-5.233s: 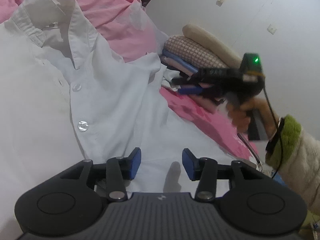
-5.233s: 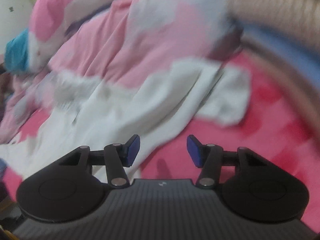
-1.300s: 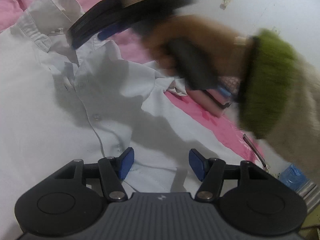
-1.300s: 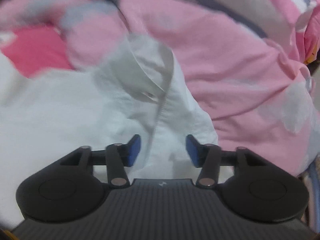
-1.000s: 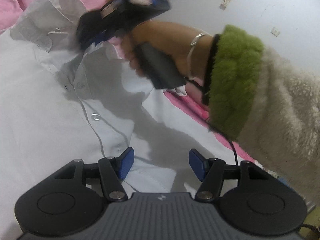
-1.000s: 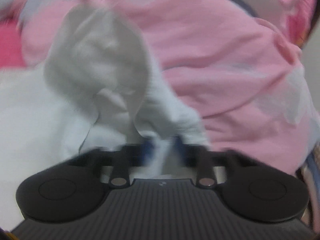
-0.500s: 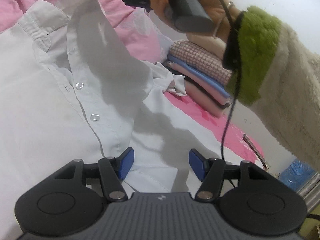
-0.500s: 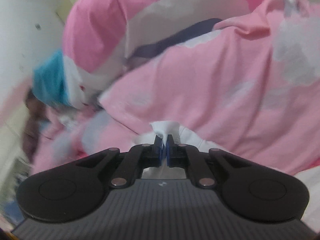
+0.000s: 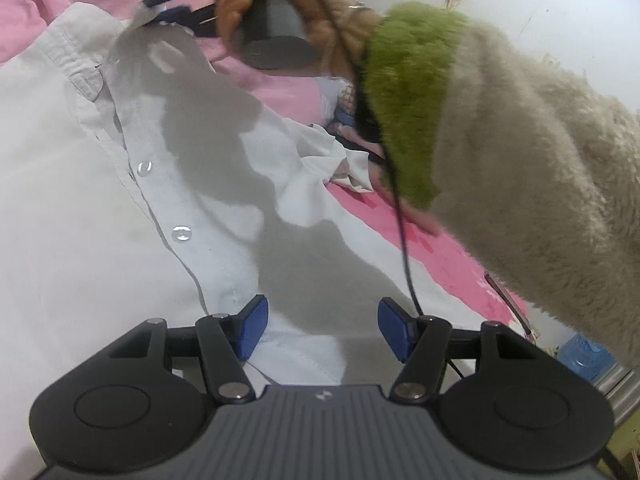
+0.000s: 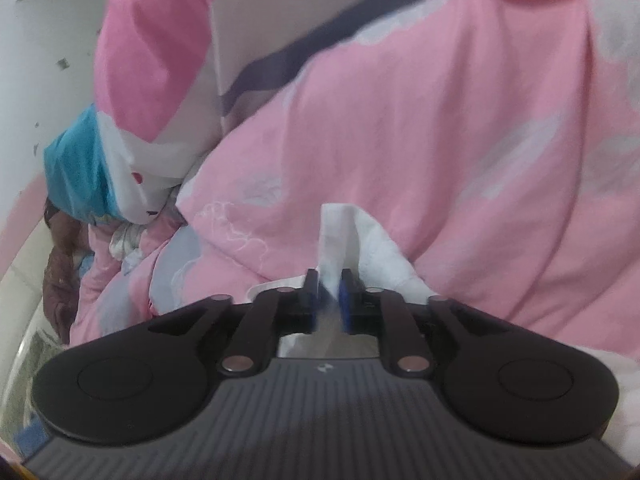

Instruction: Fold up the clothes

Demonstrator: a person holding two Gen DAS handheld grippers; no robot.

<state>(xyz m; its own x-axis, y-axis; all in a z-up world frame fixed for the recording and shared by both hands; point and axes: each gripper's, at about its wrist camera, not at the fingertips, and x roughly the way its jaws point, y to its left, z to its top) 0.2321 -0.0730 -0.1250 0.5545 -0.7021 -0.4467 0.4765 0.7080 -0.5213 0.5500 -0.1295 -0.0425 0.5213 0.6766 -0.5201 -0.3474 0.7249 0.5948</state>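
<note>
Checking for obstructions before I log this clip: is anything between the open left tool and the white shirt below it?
Nothing visible does. The left tool hangs open right over the white shirt, bare fabric between its fingers. The right tool, shut on the shirt's collar area, is farther up; only its cable trails near the right finger.

A smooth matt white cotton button-up shirt [image 9: 100, 208] with glossy plastic buttons lies beside soft pink printed bedding [image 10: 460, 152], under a fuzzy cream fleece sleeve with shaggy green cuff [image 9: 408, 92].
</note>
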